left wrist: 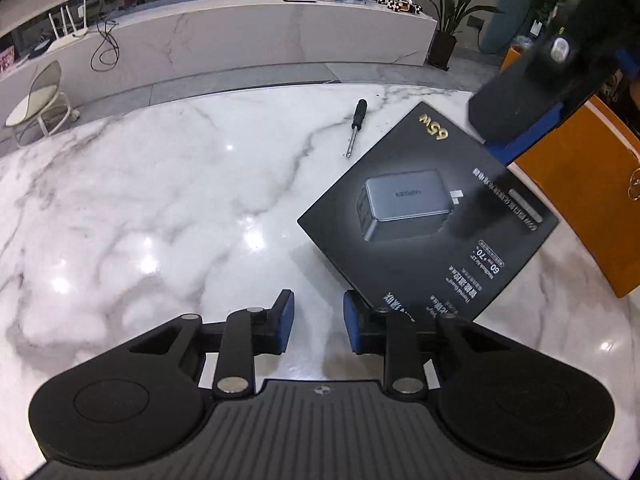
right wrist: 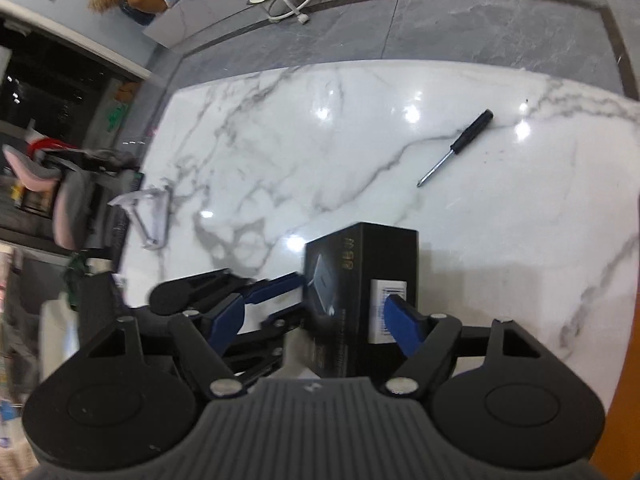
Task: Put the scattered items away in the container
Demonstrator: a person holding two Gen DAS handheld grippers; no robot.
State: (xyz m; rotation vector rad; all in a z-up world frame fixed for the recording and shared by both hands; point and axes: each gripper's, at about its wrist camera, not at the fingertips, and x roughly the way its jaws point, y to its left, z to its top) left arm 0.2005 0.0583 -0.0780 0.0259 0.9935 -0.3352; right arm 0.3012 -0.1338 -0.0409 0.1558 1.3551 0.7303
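A black 65W charger box (left wrist: 424, 216) is held above the marble table (left wrist: 160, 200). My right gripper (right wrist: 344, 312) is shut on this box (right wrist: 360, 280), its blue pads on two opposite sides. In the left wrist view the right gripper (left wrist: 516, 148) reaches in from the upper right onto the box. My left gripper (left wrist: 319, 326) is open and empty, low over the table, just left of the box's near corner. A black-handled screwdriver (left wrist: 355, 126) lies on the table beyond the box; it also shows in the right wrist view (right wrist: 456, 148). An orange container (left wrist: 592, 208) stands at the right.
The table's far edge (left wrist: 240, 92) drops to a grey floor. A white chair (left wrist: 40, 100) and a long white counter (left wrist: 240, 40) stand beyond. In the right wrist view, chairs and clutter (right wrist: 72, 200) lie off the table's left edge.
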